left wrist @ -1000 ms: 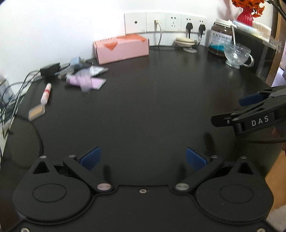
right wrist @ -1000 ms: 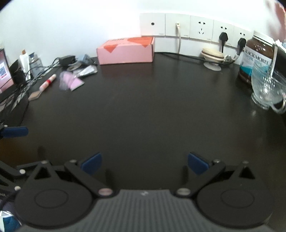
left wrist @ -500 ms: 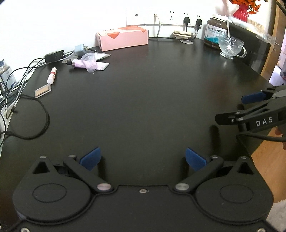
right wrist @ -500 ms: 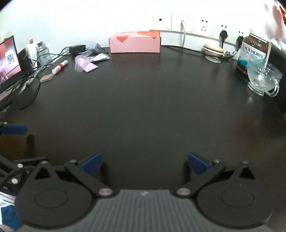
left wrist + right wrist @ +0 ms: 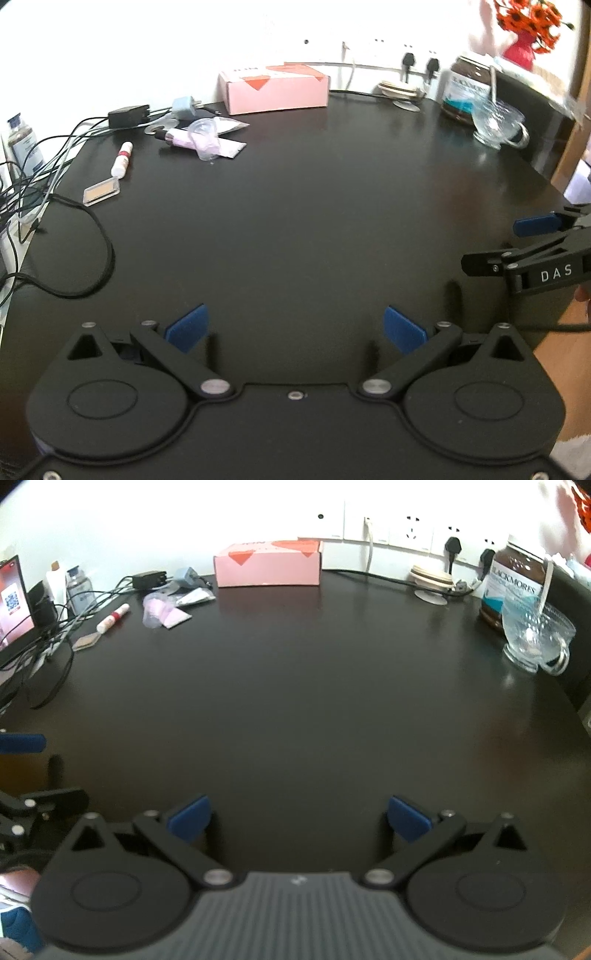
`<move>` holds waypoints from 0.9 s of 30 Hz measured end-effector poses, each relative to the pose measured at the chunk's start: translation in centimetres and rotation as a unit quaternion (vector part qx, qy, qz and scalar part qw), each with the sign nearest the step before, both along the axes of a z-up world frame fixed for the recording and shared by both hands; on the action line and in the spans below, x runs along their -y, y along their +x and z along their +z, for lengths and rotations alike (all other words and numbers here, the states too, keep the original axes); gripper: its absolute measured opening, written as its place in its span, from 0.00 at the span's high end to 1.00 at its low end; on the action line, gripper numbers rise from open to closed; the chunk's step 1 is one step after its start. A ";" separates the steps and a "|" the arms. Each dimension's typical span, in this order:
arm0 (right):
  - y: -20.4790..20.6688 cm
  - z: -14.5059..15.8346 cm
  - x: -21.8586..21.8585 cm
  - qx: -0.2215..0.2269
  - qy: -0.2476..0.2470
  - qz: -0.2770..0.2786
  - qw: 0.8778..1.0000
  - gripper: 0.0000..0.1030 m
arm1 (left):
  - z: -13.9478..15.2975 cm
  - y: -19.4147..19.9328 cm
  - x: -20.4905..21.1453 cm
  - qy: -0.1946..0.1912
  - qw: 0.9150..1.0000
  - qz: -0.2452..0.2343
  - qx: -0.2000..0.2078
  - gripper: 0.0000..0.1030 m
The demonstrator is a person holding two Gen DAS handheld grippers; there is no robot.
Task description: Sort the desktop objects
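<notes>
Along the table's [image 5: 295, 709] far edge sit one pink box [image 5: 267, 565], one brown BLACKMORES jar [image 5: 515, 583] and one glass cup [image 5: 535, 640]; near its far left corner lie a pink tube [image 5: 181, 138], a red-banded white stick [image 5: 122, 160] and a small flat case [image 5: 101, 192]. Left gripper [image 5: 295, 328] and right gripper [image 5: 299, 818], marked DAS, both hover spread apart and empty at the near edge

Pink boxes: one [image 5: 273, 91]
Brown jars: one [image 5: 517, 579]
Glass cups: one [image 5: 535, 638]
Red-and-white tubes: one [image 5: 122, 159]
Grippers: two, left gripper [image 5: 294, 326] and right gripper [image 5: 299, 818]
</notes>
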State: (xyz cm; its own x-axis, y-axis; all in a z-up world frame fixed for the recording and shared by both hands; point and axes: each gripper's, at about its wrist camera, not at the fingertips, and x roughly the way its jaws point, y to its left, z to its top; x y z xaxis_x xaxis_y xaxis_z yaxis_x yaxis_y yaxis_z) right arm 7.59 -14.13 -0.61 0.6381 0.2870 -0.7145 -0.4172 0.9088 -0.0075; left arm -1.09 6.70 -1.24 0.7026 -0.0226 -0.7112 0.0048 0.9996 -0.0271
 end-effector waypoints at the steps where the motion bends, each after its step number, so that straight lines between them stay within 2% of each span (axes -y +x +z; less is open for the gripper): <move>1: 0.3 0.2 -0.1 0.002 0.000 0.002 1.000 0.01 | 0.2 0.2 -0.2 -0.004 1.000 0.007 0.002 0.00; 7: 3.7 2.2 -0.9 0.032 -0.011 0.027 0.999 0.01 | 1.6 2.4 -1.1 -0.017 0.999 0.043 0.018 0.00; 14: 11.3 4.8 -2.6 0.081 -0.013 0.056 0.995 0.01 | 2.9 6.9 -1.7 -0.001 0.997 0.067 0.039 0.00; 20: 18.3 5.1 -3.9 0.083 0.008 0.065 0.994 0.01 | 4.5 13.4 -3.2 -0.001 0.993 0.100 0.069 0.00; 27: 25.6 4.8 -5.3 0.085 0.032 0.085 0.992 0.01 | 6.4 23.6 -4.1 -0.014 0.987 0.124 0.104 0.00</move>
